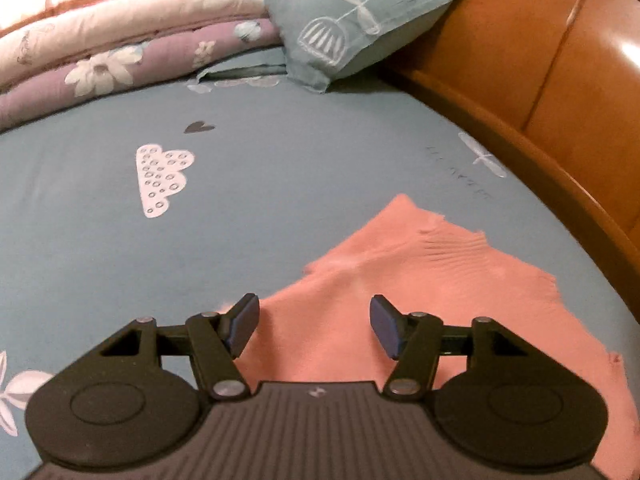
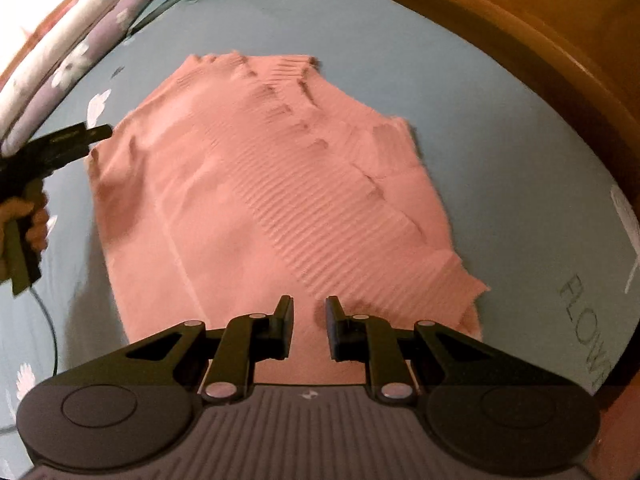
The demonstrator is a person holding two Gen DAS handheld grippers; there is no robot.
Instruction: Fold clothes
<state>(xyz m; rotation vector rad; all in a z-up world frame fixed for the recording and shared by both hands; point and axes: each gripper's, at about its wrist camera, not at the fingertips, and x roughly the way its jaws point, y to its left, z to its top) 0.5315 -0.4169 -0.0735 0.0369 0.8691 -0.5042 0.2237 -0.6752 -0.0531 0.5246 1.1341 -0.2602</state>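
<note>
One garment: pink ribbed sweater (image 2: 272,200) flat mid-bed on blue sheet (image 1: 100,240).
Left gripper (image 1: 314,326): jaws wide, empty.
Right gripper (image 2: 309,328): narrow gap, gripping nothing.

You are working over a bed (image 1: 280,200) dressed in a teal sheet (image 2: 500,160) printed with white clouds, flowers, dark hearts and grey lettering. A wooden bed frame (image 1: 540,92) is curving along its right side. Lying flat on the sheet is a salmon-pink ribbed knit sweater (image 2: 260,200), folded into a rough rectangle with the ribbed hem at the far end. At the far end of the bed a teal pillow (image 1: 352,20) is leaning against the frame, and beside it a folded quilt (image 1: 120,56), cream over mauve with white flowers, is resting on the sheet
</note>
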